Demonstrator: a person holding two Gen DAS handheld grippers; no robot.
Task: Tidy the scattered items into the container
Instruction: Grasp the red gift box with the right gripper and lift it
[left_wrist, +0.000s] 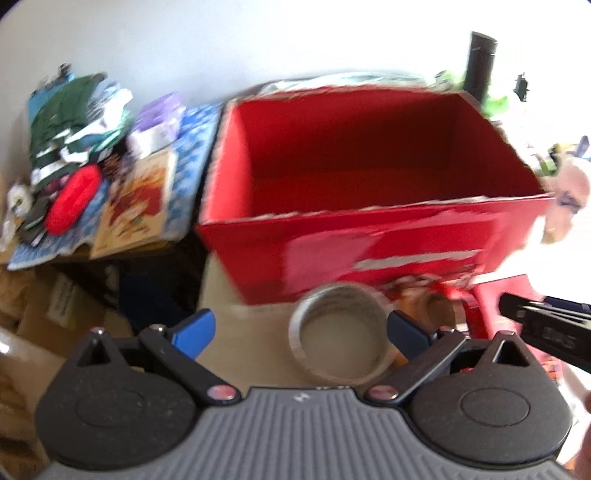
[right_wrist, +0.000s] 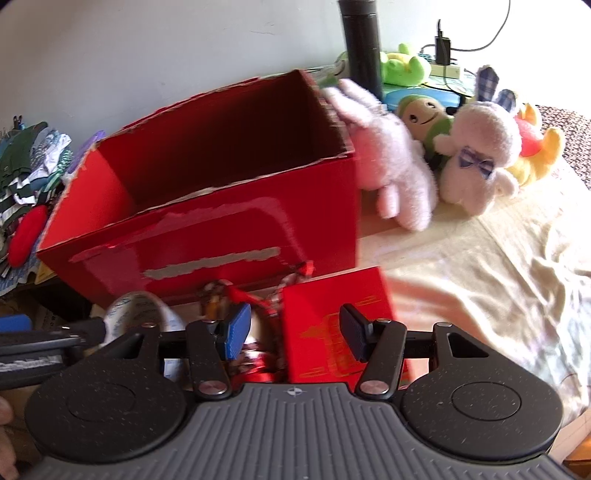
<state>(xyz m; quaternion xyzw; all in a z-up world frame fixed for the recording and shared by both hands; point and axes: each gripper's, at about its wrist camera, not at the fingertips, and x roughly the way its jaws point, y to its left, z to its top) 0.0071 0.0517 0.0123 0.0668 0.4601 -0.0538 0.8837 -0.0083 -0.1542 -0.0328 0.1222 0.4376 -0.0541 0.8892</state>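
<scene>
An open red cardboard box (left_wrist: 369, 236) stands on the table; it also shows in the right wrist view (right_wrist: 207, 229). What I see of its inside is bare. A roll of clear tape (left_wrist: 338, 332) lies in front of it, between the fingers of my open left gripper (left_wrist: 301, 334), close to the right finger. The roll also shows in the right wrist view (right_wrist: 135, 314). A flat red packet (right_wrist: 332, 314) lies between the fingers of my open right gripper (right_wrist: 293, 334). Shiny red ribbon items (right_wrist: 255, 365) lie beside it.
Plush toys (right_wrist: 476, 151) crowd the box's right side: white rabbits, a green-capped doll, a yellow one. A black flask (right_wrist: 360, 40) stands behind. Folded clothes (left_wrist: 70, 118), a red pouch (left_wrist: 74, 199) and books (left_wrist: 136, 199) lie left. A cream cloth (right_wrist: 498, 258) covers the table's right.
</scene>
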